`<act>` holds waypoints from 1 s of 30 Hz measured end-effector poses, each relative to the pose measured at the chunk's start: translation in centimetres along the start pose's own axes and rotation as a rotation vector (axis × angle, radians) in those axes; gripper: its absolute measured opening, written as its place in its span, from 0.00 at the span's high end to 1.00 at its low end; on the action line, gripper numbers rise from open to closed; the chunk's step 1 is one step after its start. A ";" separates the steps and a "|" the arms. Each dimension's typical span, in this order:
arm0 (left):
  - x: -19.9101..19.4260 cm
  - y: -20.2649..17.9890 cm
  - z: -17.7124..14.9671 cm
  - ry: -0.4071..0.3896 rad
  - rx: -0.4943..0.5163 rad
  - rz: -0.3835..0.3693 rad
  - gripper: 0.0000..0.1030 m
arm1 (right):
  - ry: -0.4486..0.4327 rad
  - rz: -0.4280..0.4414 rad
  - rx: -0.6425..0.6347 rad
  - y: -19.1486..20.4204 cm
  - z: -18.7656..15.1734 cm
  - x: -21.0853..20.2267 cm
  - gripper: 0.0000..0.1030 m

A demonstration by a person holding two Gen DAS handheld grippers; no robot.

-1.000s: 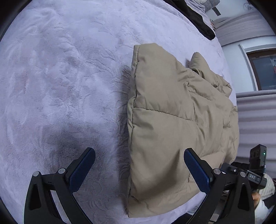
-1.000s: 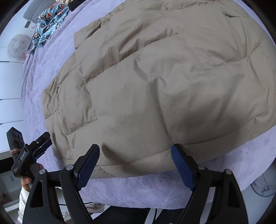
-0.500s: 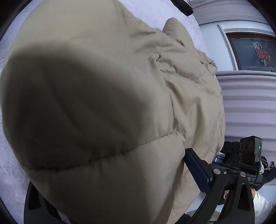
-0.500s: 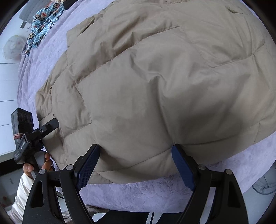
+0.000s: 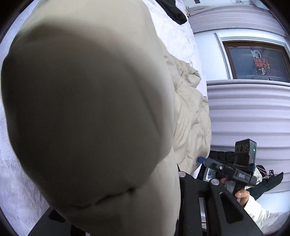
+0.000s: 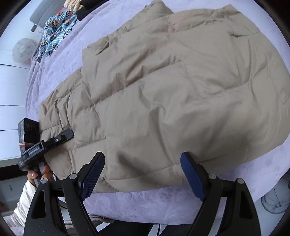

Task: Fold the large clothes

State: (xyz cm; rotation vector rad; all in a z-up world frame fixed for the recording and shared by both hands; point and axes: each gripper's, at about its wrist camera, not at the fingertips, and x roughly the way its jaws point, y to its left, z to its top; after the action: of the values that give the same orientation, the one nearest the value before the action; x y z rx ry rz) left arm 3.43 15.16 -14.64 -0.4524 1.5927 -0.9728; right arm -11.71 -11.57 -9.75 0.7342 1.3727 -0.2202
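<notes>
A beige quilted puffer jacket (image 6: 163, 87) lies flat on a lilac bed cover (image 6: 145, 205). My right gripper (image 6: 143, 174) is open and empty, its blue pads hovering at the jacket's near hem. In the right wrist view my left gripper (image 6: 67, 135) sits shut on the jacket's left edge. In the left wrist view the jacket (image 5: 87, 112) bulges right against the lens and hides the left fingertips. The right gripper (image 5: 202, 159) shows there at the jacket's far edge.
A blue patterned garment (image 6: 58, 23) and dark clothes (image 6: 87, 7) lie at the bed's far end. A ribbed white wall (image 5: 250, 116) and a window (image 5: 257, 61) stand beside the bed. The bed's edge (image 6: 163, 220) runs just below my right gripper.
My left gripper moved onto the jacket's edge and closed on it; the fabric now fills its view. The right gripper pulled back a little, showing more of the jacket.
</notes>
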 end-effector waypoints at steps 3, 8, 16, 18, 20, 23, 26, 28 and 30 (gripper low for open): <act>-0.6 -2.1 -0.4 -0.022 0.017 0.012 0.69 | -0.065 -0.002 -0.008 -0.5 1.3 -0.6 0.22; -1.3 -6.9 -1.6 -0.084 -0.016 0.042 0.69 | -0.095 0.008 -0.113 -1.2 4.1 1.0 0.81; 3.0 -18.0 -1.4 -0.094 0.021 0.150 0.69 | 0.017 0.162 -0.091 -4.3 7.5 6.3 0.92; 5.1 -20.7 -0.9 -0.069 0.037 0.195 0.69 | 0.038 0.182 -0.083 -4.6 7.8 6.9 0.92; 7.0 -23.2 -0.3 -0.039 0.072 0.232 0.69 | 0.063 0.200 -0.081 -4.8 8.0 6.8 0.93; 9.9 -27.0 0.6 0.023 0.149 0.257 0.49 | 0.053 0.247 -0.061 -6.2 7.7 4.6 0.92; 12.8 -29.4 0.6 0.092 0.214 0.222 0.24 | -0.007 0.308 -0.018 -9.6 6.8 0.7 0.88; 15.7 -30.7 1.0 0.135 0.262 0.199 0.24 | -0.053 0.317 0.031 -12.5 5.9 -1.6 0.88; 18.0 -30.8 1.5 0.185 0.272 0.140 0.24 | -0.094 0.323 0.097 -15.6 4.8 -3.3 0.88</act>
State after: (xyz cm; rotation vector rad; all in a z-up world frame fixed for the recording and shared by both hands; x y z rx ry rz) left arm -6.60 -16.52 -1.55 -0.0639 1.6023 -1.1286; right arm -17.10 -27.15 -11.96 1.0025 1.1417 -0.0646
